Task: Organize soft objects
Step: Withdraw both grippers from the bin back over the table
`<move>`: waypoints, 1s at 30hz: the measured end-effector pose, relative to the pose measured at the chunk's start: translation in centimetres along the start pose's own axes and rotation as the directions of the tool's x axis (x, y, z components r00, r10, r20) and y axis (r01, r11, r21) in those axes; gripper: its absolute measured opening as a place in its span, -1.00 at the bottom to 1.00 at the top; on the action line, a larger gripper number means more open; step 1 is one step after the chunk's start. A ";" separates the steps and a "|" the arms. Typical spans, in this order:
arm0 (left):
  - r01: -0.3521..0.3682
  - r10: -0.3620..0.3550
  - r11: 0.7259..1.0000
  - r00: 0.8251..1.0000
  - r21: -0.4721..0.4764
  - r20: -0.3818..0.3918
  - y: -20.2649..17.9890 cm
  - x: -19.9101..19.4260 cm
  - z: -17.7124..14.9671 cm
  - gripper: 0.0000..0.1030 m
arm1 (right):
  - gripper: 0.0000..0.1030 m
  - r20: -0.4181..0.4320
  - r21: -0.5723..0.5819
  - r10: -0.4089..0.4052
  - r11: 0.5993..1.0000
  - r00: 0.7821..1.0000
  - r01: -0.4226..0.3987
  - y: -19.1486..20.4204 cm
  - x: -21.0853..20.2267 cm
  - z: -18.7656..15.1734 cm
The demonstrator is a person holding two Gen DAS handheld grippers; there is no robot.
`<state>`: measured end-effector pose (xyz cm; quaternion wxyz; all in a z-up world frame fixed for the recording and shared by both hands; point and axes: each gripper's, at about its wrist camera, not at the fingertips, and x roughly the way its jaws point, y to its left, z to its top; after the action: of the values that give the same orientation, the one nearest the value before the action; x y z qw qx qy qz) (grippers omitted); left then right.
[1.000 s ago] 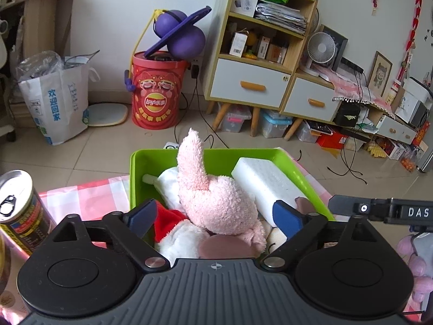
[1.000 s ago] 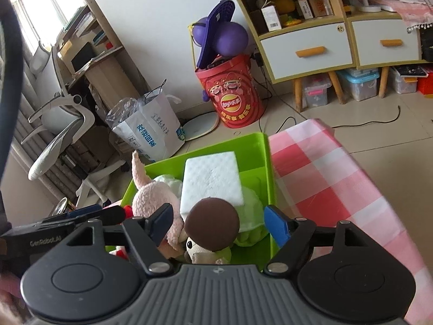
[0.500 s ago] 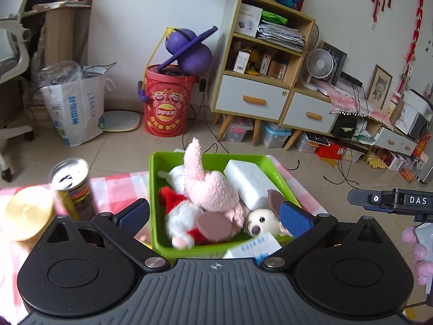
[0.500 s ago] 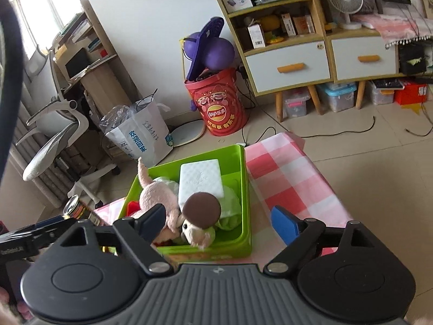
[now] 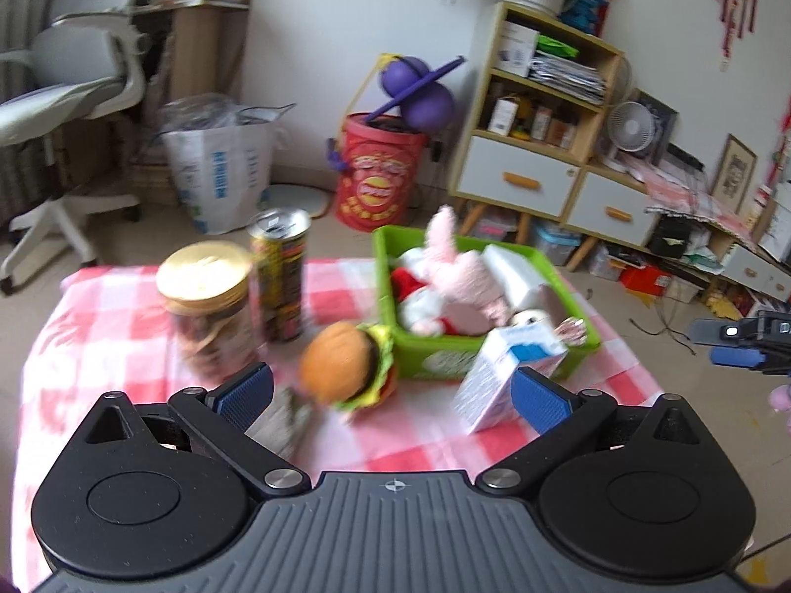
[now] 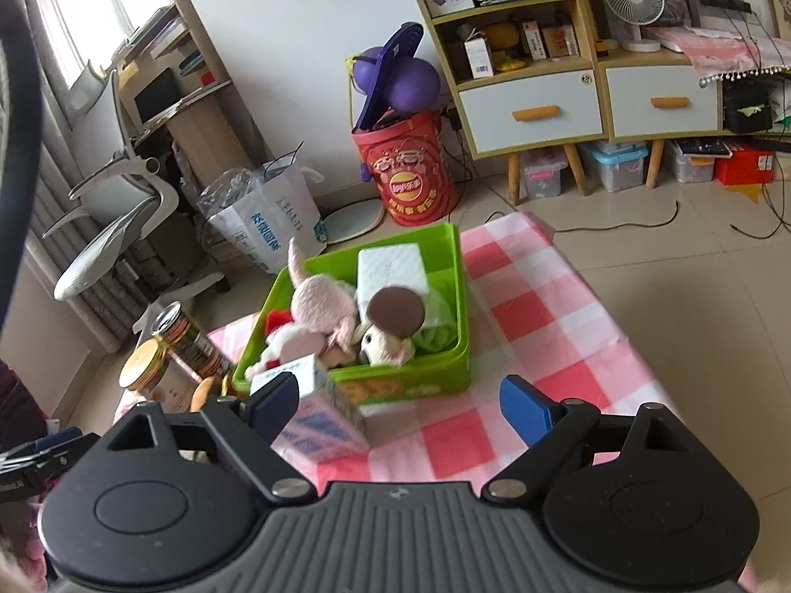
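Observation:
A green bin (image 5: 435,358) (image 6: 457,267) stands on the pink checked cloth (image 5: 118,316) (image 6: 534,326). It holds a pink plush rabbit (image 5: 457,267) (image 6: 321,304), a red and white plush (image 5: 420,301), a white foam block (image 6: 390,269), a mushroom-capped plush (image 6: 395,311) and a green soft thing (image 6: 437,326). A plush hamburger (image 5: 348,365) lies on the cloth in front of the bin's left corner. My left gripper (image 5: 390,398) is open and empty, just short of the hamburger. My right gripper (image 6: 400,402) is open and empty, in front of the bin.
A gold-lidded jar (image 5: 210,306) (image 6: 148,370) and a tall can (image 5: 282,276) (image 6: 190,336) stand left of the bin. A white and blue carton (image 5: 504,373) (image 6: 316,410) stands at the bin's front. The table's right edge drops to the tiled floor (image 6: 692,296).
Both grippers have pulled back and up from over the bin. The whole bin, the hamburger, the jar, the can and the carton have come into view.

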<state>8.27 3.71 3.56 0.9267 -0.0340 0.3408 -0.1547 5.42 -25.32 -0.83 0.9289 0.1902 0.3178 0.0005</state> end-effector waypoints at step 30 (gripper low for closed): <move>-0.200 0.193 0.979 0.972 -0.043 -0.136 6.6 6.2 -9.1 0.89 | 0.29 -0.235 -0.215 0.034 0.973 0.971 -0.086 10.9 9.3 -9.9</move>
<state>8.65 8.43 -8.35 0.9118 -0.0160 0.4068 -0.0544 8.33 -10.59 -9.61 0.9009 0.0925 0.4152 0.0865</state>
